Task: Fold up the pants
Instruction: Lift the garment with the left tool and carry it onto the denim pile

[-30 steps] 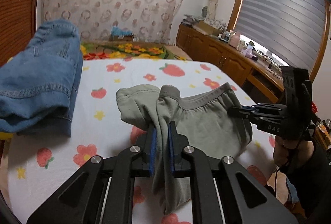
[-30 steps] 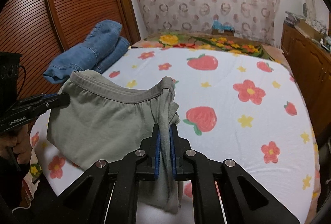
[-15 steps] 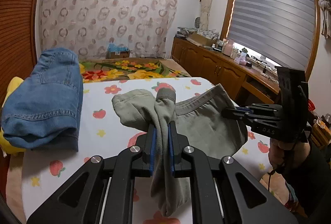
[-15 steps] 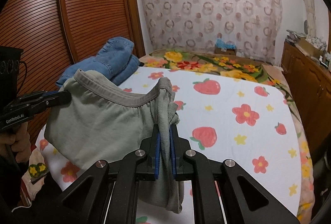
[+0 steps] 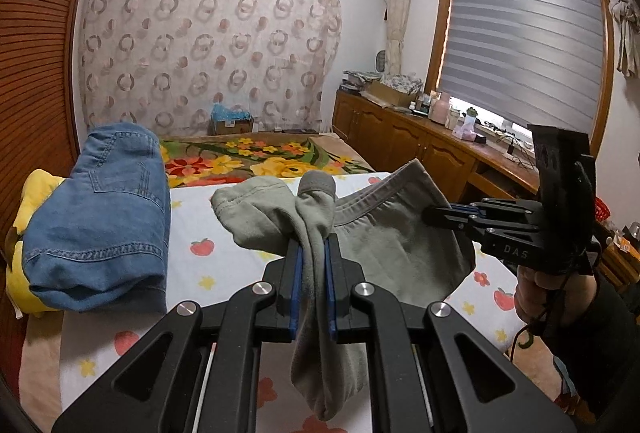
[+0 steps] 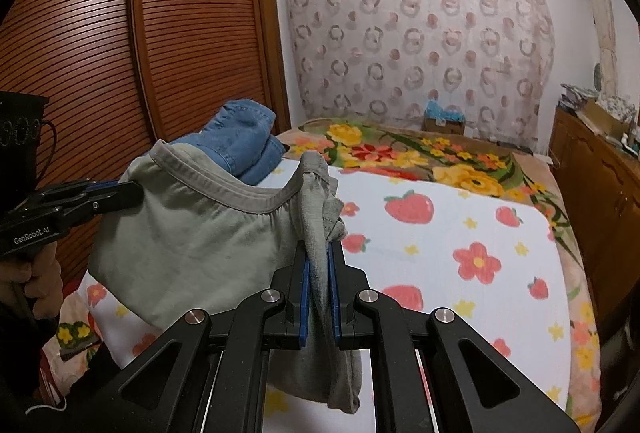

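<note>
I have the grey pants suspended above the bed, their waistband stretched roughly level between my two tools, so the long axis runs side to side and the loose cloth hangs toward the mattress. The left hand-held gripper is clamped on one end of the waistband. The right hand-held gripper is clamped on the other; neither is nearer the garment.

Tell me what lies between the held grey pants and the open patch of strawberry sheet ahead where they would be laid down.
Nothing visible does. The grey pants hang clamped between the left gripper and right gripper, above the bed. The sheet ahead is bare; the folded jeans sit off to the left side, by the wardrobe.
</note>
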The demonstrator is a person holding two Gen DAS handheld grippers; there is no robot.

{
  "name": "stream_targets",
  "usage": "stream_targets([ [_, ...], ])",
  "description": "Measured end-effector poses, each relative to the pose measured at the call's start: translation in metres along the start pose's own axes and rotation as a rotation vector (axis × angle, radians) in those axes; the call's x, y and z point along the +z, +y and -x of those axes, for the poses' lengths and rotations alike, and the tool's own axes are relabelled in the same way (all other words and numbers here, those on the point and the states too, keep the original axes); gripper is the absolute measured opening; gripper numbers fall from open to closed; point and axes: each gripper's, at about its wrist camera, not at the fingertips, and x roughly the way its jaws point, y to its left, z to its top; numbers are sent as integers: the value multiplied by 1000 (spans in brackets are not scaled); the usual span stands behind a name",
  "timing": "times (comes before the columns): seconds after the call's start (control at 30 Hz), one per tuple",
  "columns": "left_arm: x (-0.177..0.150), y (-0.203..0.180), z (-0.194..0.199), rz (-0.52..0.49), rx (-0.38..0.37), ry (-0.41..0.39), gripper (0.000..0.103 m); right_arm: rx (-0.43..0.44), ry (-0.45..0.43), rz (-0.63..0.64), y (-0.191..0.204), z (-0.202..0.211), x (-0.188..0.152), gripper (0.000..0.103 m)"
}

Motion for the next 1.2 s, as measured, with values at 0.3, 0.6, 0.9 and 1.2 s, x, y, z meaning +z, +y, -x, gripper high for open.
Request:
stream_targets([
  [0.3, 10, 24, -2, 33, 18, -27, 11, 26, -19, 67, 7, -17, 24, 8],
  [0.6, 25, 55, 1, 54, 73, -62, 11, 54, -45, 121, 10, -47, 58, 8],
  [0.9, 39, 92, -1, 81, 147, -82, 11, 102, -53, 161, 5, -88, 86, 8],
  [1.2, 32, 132, -7, 132, 238, -77, 11, 169, -63, 209, 2, -152, 112, 8],
])
